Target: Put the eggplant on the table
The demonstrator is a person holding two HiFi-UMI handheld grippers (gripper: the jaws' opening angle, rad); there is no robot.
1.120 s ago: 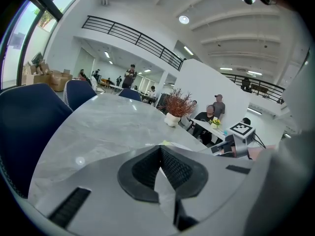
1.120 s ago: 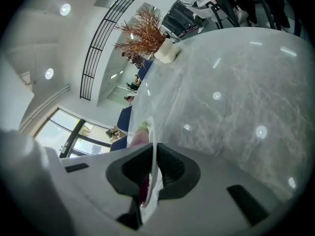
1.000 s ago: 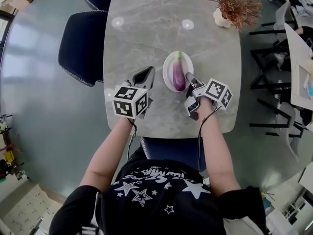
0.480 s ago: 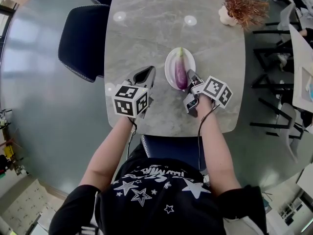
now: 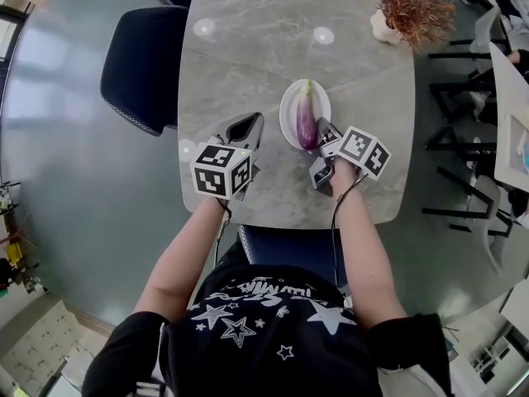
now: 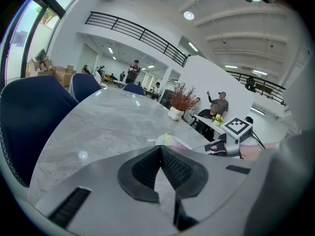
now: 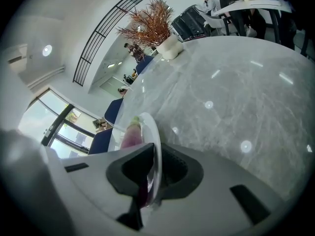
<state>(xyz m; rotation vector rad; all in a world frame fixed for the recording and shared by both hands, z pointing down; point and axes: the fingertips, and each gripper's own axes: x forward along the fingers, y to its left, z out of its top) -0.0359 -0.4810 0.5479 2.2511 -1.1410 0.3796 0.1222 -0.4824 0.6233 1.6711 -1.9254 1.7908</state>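
A purple eggplant (image 5: 307,122) with a green stem lies lengthwise on a small white plate (image 5: 288,108) on the grey marble table (image 5: 248,48). My right gripper (image 5: 323,132) is at the plate's near right edge. In the right gripper view the plate (image 7: 153,136) has its rim running between the jaws, which are shut on it, and the eggplant (image 7: 129,134) lies just left of them. My left gripper (image 5: 245,127) rests on the table left of the plate, shut with nothing in it. The left gripper view shows the plate (image 6: 183,143) just beyond the jaws.
A white vase with a dried reddish plant (image 5: 405,11) stands at the table's far right. Dark blue chairs (image 5: 136,64) stand at the left side, and another chair (image 5: 289,251) is tucked under the near edge. Other tables and chairs (image 5: 496,89) are to the right.
The right gripper has edged slightly closer onto the plate's rim. The left gripper, the plate and the eggplant have stayed in place.
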